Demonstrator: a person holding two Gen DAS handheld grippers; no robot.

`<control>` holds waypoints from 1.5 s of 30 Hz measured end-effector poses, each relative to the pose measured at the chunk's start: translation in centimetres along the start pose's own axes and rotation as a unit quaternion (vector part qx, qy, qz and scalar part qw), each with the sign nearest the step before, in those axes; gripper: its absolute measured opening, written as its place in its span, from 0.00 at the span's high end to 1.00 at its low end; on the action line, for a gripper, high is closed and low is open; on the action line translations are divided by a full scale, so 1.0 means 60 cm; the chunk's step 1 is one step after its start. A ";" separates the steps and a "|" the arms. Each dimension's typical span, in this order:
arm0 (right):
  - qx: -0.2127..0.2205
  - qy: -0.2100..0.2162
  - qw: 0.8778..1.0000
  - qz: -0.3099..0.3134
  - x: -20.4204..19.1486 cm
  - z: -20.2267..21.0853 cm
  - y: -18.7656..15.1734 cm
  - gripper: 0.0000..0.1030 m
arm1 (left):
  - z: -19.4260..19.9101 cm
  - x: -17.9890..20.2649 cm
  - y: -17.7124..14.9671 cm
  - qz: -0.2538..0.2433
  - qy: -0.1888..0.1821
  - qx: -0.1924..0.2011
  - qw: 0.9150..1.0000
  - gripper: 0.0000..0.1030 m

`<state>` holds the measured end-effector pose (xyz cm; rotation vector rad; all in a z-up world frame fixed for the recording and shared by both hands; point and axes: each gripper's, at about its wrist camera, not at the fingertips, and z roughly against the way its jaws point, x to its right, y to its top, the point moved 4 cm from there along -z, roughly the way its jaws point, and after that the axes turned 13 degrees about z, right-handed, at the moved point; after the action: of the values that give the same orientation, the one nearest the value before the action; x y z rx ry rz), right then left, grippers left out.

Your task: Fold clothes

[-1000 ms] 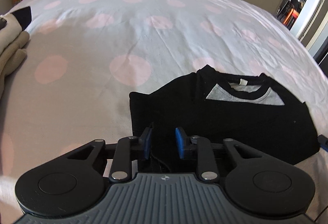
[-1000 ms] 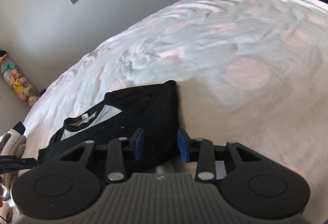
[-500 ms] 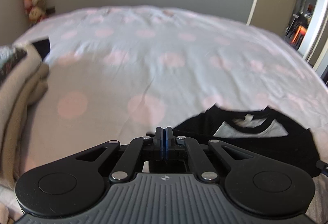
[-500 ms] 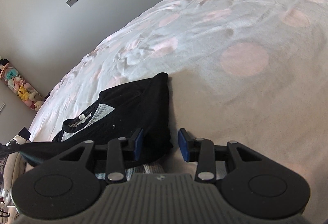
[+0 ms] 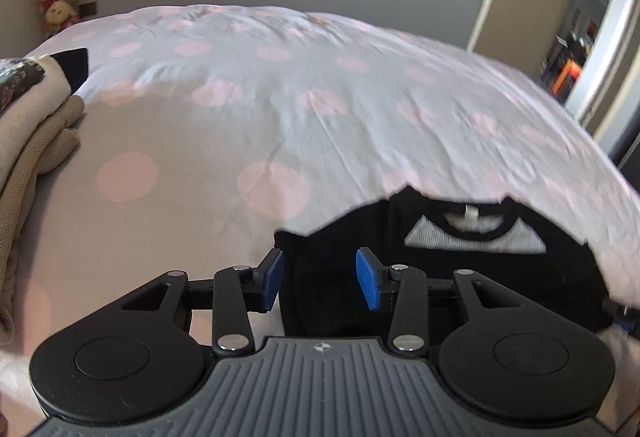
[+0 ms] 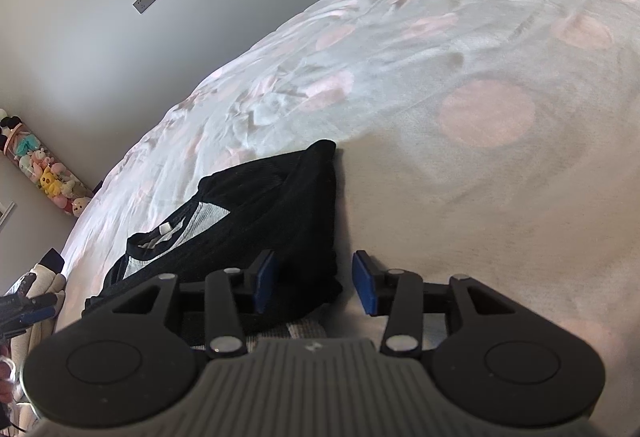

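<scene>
Item: black shirt (image 5: 436,277), lying folded on the spotted bedspread (image 5: 280,109) right of the beige clothes stack (image 5: 32,141), left gripper (image 5: 318,283) and right gripper (image 6: 314,283) both hovering agape, bracketing its near corners, holding nothing, seemingly for a grasp.

A bed (image 5: 320,125) is covered by a pale sheet printed with large pink dots, creased in fine wrinkles toward its far side. A folded black shirt (image 5: 440,269) with a grey inner neck panel and a small white label is laid flat on the near part of the sheet. At the left edge a stack of beige and cream garments (image 5: 28,141) is piled on the bed, well apart from the shirt; a dark patterned piece appears to be set on top, though it is cut off by the frame.
</scene>
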<state>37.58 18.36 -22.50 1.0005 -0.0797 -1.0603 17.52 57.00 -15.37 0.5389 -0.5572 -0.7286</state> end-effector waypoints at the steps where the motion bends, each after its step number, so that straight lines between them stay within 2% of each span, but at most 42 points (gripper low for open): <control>1: 0.000 0.000 1.000 -0.001 0.000 0.001 0.000 0.55 | 0.001 0.008 -0.011 -0.027 0.006 0.000 1.000 0.63; 3: -0.001 0.001 1.000 -0.003 -0.001 0.002 0.000 0.54 | 0.001 0.024 -0.033 -0.080 0.018 0.000 0.997 0.62; 6: -0.001 0.000 1.000 -0.002 -0.003 0.003 0.001 0.54 | -0.008 0.047 -0.065 -0.158 0.036 -0.011 0.987 0.60; 9: -0.002 0.001 1.000 -0.003 -0.004 0.002 0.001 0.54 | -0.029 0.055 -0.084 -0.199 0.069 -0.023 0.977 0.60; 11: -0.002 0.001 1.000 -0.005 -0.003 0.001 0.001 0.54 | -0.044 0.054 -0.085 -0.207 0.087 -0.024 0.974 0.62; 12: -0.002 0.001 1.000 -0.005 -0.002 0.000 0.001 0.54 | -0.048 0.053 -0.082 -0.202 0.089 -0.025 0.975 0.68; 14: -0.003 0.001 1.000 -0.005 -0.002 0.000 0.001 0.54 | -0.046 0.045 -0.071 -0.175 0.077 -0.027 0.981 0.93; 16: -0.003 0.001 1.000 -0.003 -0.001 -0.001 0.002 0.54 | -0.032 0.046 -0.061 -0.169 0.073 -0.010 0.983 0.96; 17: -0.004 0.000 1.000 -0.001 -0.001 -0.002 0.002 0.54 | -0.020 0.051 -0.058 -0.181 0.072 -0.001 0.981 0.97; 20: -0.005 0.001 1.000 -0.007 0.001 -0.003 0.001 0.54 | 0.004 0.066 -0.055 -0.225 0.075 0.009 0.971 0.97; 24: -0.006 0.003 1.000 -0.016 0.003 -0.001 0.001 0.54 | 0.001 0.057 -0.079 -0.266 0.095 -0.013 0.959 0.97; 28: -0.008 0.002 1.000 -0.019 0.003 0.000 0.001 0.54 | -0.022 0.022 -0.094 -0.225 0.101 -0.065 0.967 0.93; 31: -0.008 0.004 1.000 -0.023 0.004 0.001 0.001 0.54 | -0.004 0.012 -0.083 -0.204 0.087 -0.047 0.974 0.80; 34: -0.008 0.005 1.000 -0.026 0.006 0.001 0.002 0.54 | 0.010 0.016 -0.064 -0.202 0.072 -0.032 0.976 0.75; 37: -0.006 0.002 1.000 -0.019 0.003 0.001 0.004 0.54 | 0.000 0.034 -0.042 -0.241 0.074 -0.025 0.967 0.75; 43: -0.003 -0.002 1.000 -0.016 0.005 0.000 0.007 0.54 | -0.056 0.061 -0.039 -0.322 0.071 -0.064 0.942 0.75; 45: -0.003 -0.003 1.000 -0.018 0.007 -0.001 0.008 0.54 | -0.072 0.062 -0.045 -0.333 0.074 -0.078 0.937 0.75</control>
<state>38.17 18.13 -22.38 0.9967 -0.0644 -1.0957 21.33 53.67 -19.14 0.6321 -0.1594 -1.3530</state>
